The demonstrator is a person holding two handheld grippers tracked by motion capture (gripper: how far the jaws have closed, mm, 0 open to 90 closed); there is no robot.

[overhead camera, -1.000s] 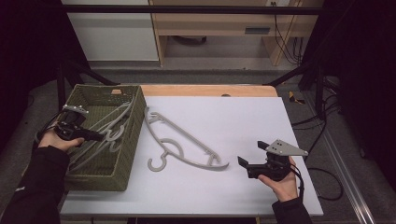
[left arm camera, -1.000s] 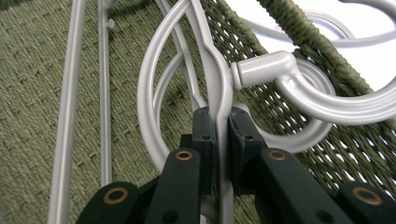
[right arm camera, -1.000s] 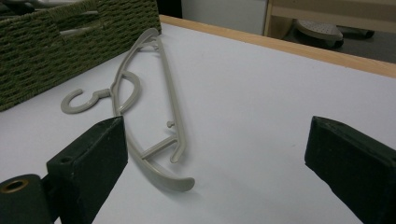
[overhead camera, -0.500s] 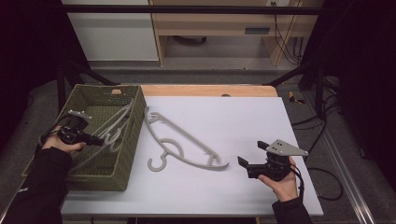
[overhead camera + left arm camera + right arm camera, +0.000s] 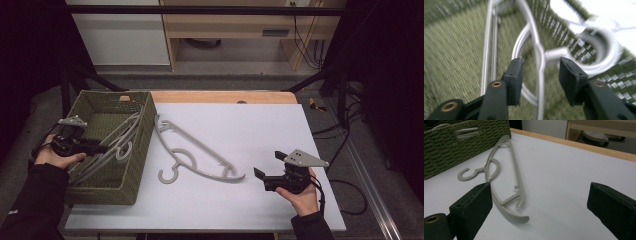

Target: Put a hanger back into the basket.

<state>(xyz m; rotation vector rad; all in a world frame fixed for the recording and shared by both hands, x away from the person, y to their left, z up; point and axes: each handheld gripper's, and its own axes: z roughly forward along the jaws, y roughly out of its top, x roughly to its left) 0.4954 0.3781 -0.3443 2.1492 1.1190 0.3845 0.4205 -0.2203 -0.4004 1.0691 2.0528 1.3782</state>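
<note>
Reaching into basket point(image 5: 107, 142), left hand-held gripper point(image 5: 540, 75) open around hanger point(image 5: 537, 53), right hand-held gripper point(image 5: 539, 205) open.

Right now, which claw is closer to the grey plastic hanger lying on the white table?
Right. The right claw sits just beyond the grey plastic hanger's end; the left claw is inside the woven basket.

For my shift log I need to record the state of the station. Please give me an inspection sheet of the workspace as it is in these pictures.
Surface: white table top, wooden strip at far edge.
Job's things: grey hanger flat on the table beside the green woven basket; more hangers inside the basket.
Clutter: nothing seen.
Grippers: left gripper open, jaws astride a hanger in the basket; right gripper open, over the table.
Cables: black cables on floor at right.
Surroundings: wooden furniture behind the table.
</note>
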